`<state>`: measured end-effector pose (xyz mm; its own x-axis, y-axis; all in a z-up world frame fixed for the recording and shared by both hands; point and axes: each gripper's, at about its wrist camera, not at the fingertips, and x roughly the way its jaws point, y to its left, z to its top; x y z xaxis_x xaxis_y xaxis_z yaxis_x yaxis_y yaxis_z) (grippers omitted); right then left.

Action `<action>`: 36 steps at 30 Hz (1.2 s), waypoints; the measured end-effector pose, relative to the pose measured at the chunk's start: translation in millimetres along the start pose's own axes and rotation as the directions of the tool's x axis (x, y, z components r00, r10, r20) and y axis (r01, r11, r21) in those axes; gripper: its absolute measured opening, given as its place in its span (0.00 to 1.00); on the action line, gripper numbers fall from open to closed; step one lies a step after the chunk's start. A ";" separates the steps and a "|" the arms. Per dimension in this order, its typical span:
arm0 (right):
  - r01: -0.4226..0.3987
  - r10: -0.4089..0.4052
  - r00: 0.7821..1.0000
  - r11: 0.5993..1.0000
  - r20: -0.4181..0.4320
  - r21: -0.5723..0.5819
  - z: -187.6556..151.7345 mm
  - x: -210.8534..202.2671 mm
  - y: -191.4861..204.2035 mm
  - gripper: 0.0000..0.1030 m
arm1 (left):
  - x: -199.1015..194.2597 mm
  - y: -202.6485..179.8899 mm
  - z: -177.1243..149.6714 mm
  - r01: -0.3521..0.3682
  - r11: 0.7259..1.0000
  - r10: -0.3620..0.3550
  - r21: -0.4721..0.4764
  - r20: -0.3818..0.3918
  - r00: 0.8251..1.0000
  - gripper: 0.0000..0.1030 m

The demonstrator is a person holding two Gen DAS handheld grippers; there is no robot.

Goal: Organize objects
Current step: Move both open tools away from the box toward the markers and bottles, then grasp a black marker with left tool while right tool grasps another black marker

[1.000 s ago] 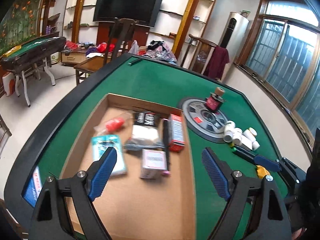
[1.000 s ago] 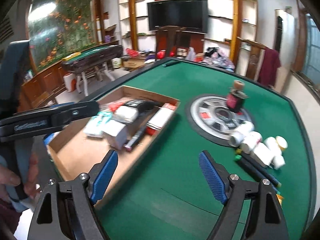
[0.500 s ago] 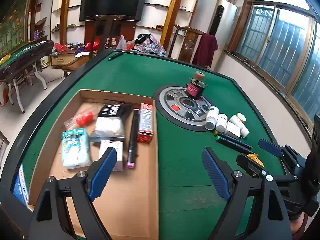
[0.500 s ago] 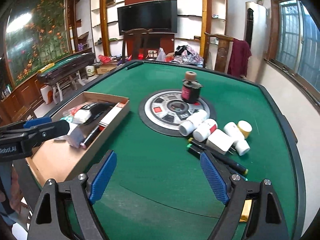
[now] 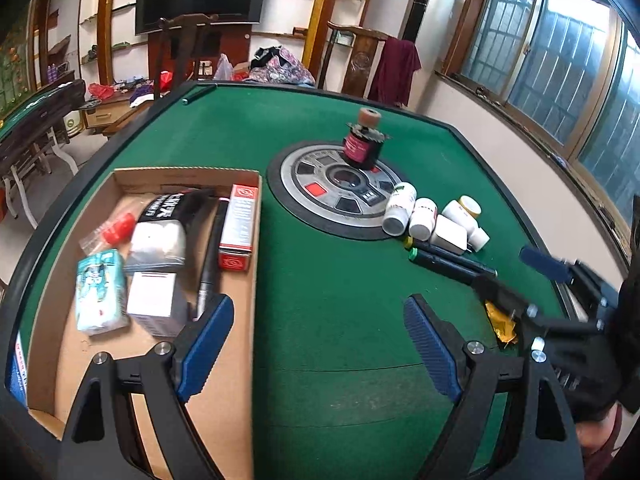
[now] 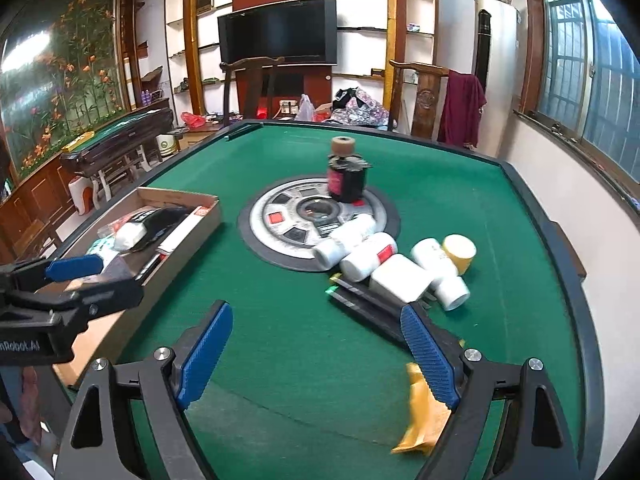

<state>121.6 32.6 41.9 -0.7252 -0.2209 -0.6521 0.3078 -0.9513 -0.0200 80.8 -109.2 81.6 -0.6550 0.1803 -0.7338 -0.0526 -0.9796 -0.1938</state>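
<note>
Bottles ahead of both downward-tilted, wide-open tools.

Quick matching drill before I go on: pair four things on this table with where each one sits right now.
Things:
1. red carton
2. dark jar
3. yellow packet
4. white bottles

Places:
A. on the round grey disc
B. lying on the felt beside the disc
C. in the cardboard box, against its wall
D. on the felt, just under the right gripper's finger

Pairs: 1-C, 2-A, 3-D, 4-B
</note>
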 end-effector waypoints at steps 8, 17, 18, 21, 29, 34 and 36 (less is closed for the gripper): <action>0.092 -0.088 0.995 0.984 -0.036 0.153 32.5 27.6 -100.5 0.88 | 14.5 -19.1 4.2 0.041 0.999 -0.040 0.019 -0.028 0.999 0.84; -0.004 0.049 0.985 0.964 -0.165 0.266 16.5 87.5 -147.7 0.88 | 30.8 -30.5 2.8 0.038 0.998 -0.035 0.040 -0.066 0.997 0.84; -0.015 0.065 0.982 0.962 -0.175 0.273 13.5 91.0 -148.0 0.88 | 34.2 -31.3 2.2 0.041 0.999 -0.038 0.037 -0.075 0.996 0.84; -0.083 0.158 0.964 0.944 -0.215 0.321 2.8 98.0 -151.7 0.88 | 41.5 -32.0 -0.8 0.056 0.998 -0.054 0.021 -0.092 0.994 0.84; -0.387 0.503 0.837 0.822 -0.216 0.417 -12.5 109.3 -129.6 0.91 | 59.6 -26.5 -11.4 0.083 0.996 -0.085 -0.025 -0.134 0.987 0.84; -0.612 0.732 0.652 0.662 -0.197 0.432 -15.1 109.5 -94.9 0.91 | 65.3 -21.2 -13.8 0.087 0.995 -0.094 -0.053 -0.139 0.986 0.84; -0.570 0.679 0.709 0.712 -0.193 0.409 -13.5 104.7 -95.9 0.91 | 69.5 -23.4 -14.1 0.080 0.995 -0.087 -0.052 -0.145 0.986 0.84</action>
<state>24.5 103.6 -34.7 -0.1864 -0.7605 -0.6220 0.3805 -0.6396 0.6679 47.1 -72.5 25.9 -0.5316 0.2761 -0.8007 -0.0658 -0.9560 -0.2859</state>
